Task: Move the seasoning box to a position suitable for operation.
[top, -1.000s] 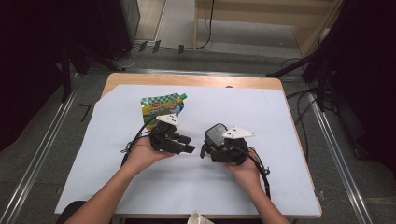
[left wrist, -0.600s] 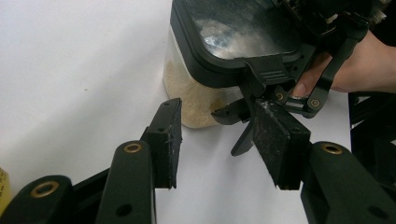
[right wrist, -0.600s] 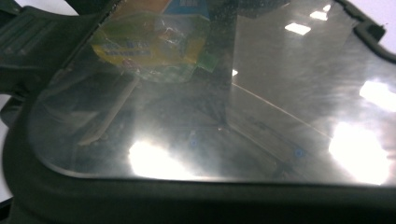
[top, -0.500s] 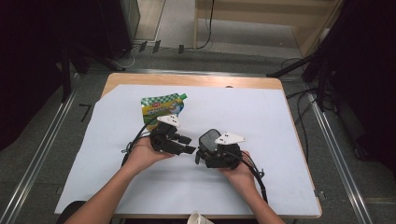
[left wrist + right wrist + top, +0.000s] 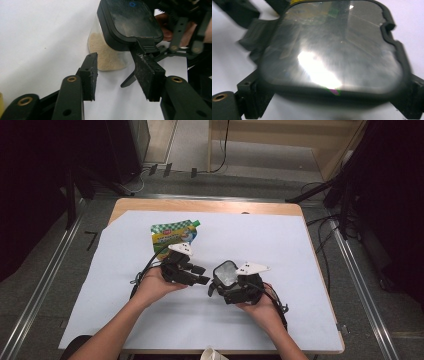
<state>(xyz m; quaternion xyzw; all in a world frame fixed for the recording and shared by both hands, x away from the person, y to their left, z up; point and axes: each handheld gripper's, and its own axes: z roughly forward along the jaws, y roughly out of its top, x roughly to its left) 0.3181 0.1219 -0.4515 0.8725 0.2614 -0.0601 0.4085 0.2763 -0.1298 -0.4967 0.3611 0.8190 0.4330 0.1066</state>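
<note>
White sheet [image 5: 300, 255]: one pouch [image 5: 172, 236], one jar [image 5: 117, 37] of beige grains. My right gripper [image 5: 235, 287] clamps jar; left gripper [image 5: 117, 75] half open, empty.

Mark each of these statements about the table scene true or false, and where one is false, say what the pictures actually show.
1. The right gripper holds a clear container with a dark lid. True.
2. The container is empty. False: pale, sandy grains lie inside it.
3. The left gripper is clamped on the lid's tab. False: its jaws stand apart, and the tab lies just ahead of one of them.
4. A green patterned pouch lies on the white sheet beyond the left gripper. True.
5. The pouch is held in the person's left hand. False: it lies free on the sheet.
</note>
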